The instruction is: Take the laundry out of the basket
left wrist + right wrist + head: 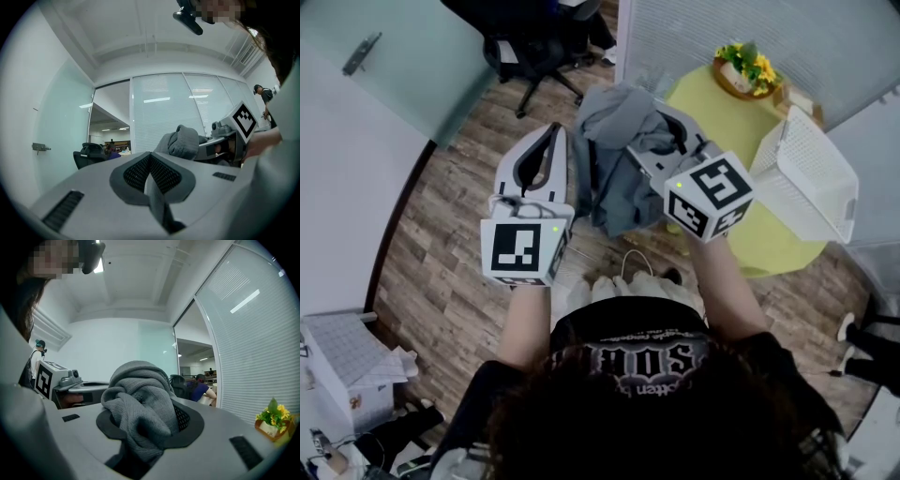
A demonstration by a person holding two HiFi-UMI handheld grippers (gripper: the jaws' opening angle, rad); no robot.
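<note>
In the head view a grey garment (614, 164) hangs bunched in the air in front of me, and my right gripper (661, 131) is shut on its upper folds. The right gripper view shows the knit cloth (140, 404) filling the space between the jaws and spilling over them. To the left of the garment my left gripper (551, 136) is held level, a little apart from it. Its pads meet with nothing between them in the left gripper view (150, 173), where the garment (183, 140) shows to the right. The white laundry basket (811, 178) lies tipped on a yellow-green round table (769, 239).
A pot of yellow flowers (745, 67) stands at the far side of the table. A black office chair (530, 47) is ahead on the wood floor. Glass partitions run along the left and behind the table. White boxes and papers (342, 361) lie at the lower left.
</note>
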